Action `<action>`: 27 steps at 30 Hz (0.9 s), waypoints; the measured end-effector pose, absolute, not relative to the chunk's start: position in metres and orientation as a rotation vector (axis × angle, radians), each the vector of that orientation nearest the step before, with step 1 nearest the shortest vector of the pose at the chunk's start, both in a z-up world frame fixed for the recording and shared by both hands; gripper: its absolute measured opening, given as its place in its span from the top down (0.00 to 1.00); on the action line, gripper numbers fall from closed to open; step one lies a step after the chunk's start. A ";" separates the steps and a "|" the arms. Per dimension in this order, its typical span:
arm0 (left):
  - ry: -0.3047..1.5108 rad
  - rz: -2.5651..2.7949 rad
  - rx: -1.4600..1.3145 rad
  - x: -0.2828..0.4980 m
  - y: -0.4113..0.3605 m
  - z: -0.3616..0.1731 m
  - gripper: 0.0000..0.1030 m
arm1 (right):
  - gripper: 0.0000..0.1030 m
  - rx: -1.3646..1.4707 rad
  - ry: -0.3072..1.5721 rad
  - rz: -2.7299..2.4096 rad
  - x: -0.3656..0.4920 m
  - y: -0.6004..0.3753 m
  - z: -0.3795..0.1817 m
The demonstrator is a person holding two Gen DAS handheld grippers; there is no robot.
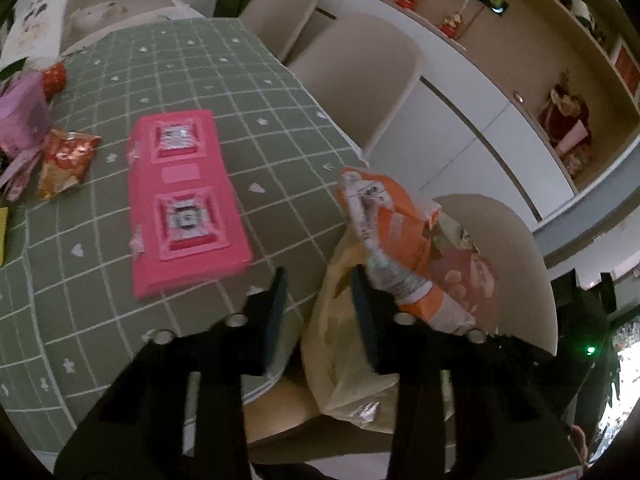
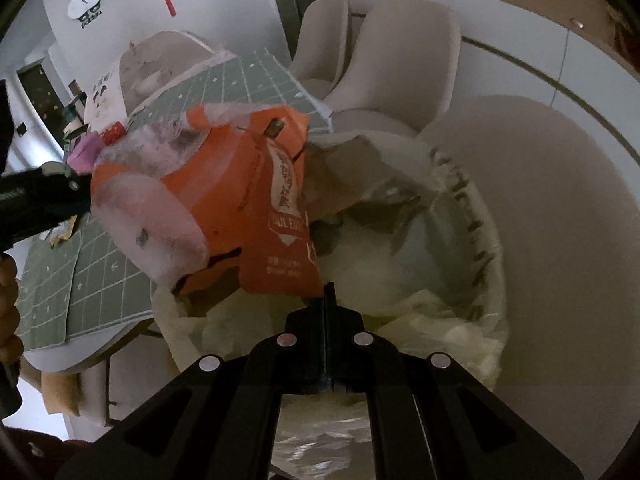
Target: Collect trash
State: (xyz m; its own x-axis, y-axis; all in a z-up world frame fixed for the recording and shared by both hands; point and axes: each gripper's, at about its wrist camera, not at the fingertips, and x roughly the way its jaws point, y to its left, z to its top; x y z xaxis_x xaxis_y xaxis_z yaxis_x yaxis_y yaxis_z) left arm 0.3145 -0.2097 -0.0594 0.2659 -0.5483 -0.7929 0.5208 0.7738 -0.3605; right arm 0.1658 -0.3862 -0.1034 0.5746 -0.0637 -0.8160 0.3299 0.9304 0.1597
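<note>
Green checked table (image 1: pixel 120 60), upper left. Right tool (image 2: pixel 326 292) clamped on trash bag (image 2: pixel 460 320) rim, holding it agape; left tool (image 1: pixel 320 300) apart, orange wrapper (image 1: pixel 400 236) at bag mouth.

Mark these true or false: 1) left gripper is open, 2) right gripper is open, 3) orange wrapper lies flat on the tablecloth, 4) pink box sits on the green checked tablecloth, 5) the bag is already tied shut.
1) True. The left gripper has its fingers spread, nothing between them.
2) False. The right gripper is shut, pinching the rim of the trash bag.
3) False. The orange wrapper is over the trash bag's mouth, off the table.
4) True. The pink box lies on the green tablecloth.
5) False. The bag's mouth is open.
</note>
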 end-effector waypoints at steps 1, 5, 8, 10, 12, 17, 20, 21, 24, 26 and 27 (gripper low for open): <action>1.080 -0.726 -0.021 0.313 -0.214 -0.059 0.81 | 0.97 0.312 0.920 -0.240 0.163 -0.389 -0.100; 1.050 -0.760 0.054 0.306 -0.233 -0.057 0.96 | 0.96 0.352 0.870 -0.223 0.154 -0.403 -0.088; 1.058 -0.769 0.090 0.302 -0.246 -0.062 0.98 | 0.96 0.360 0.840 -0.229 0.147 -0.413 -0.080; 1.071 -0.774 0.108 0.300 -0.254 -0.067 0.99 | 0.96 0.367 0.825 -0.240 0.145 -0.418 -0.075; 1.084 -0.782 0.123 0.298 -0.261 -0.073 0.99 | 0.95 0.376 0.809 -0.255 0.141 -0.425 -0.071; 1.103 -0.808 0.184 0.288 -0.281 -0.083 0.99 | 0.95 0.390 0.783 -0.294 0.134 -0.438 -0.066; 1.090 -0.810 0.233 0.283 -0.288 -0.087 0.99 | 0.95 0.401 0.772 -0.311 0.134 -0.443 -0.065; 1.083 -0.806 0.248 0.282 -0.289 -0.088 0.99 | 0.95 0.404 0.770 -0.313 0.134 -0.445 -0.065; 1.062 -0.785 0.259 0.279 -0.285 -0.086 0.97 | 0.95 0.410 0.758 -0.303 0.137 -0.446 -0.064; 1.053 -0.779 0.253 0.281 -0.279 -0.081 0.88 | 0.95 0.405 0.752 -0.293 0.141 -0.445 -0.064; 1.050 -0.780 0.249 0.281 -0.277 -0.079 0.79 | 0.95 0.402 0.749 -0.286 0.144 -0.443 -0.064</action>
State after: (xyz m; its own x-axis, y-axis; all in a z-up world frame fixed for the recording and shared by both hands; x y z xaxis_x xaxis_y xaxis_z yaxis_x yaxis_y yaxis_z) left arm 0.2813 -0.2775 -0.0790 0.2633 -0.4565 -0.8499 0.6820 0.7112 -0.1708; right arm 0.1443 -0.4432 -0.0642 0.6994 -0.1081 -0.7065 0.3898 0.8862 0.2503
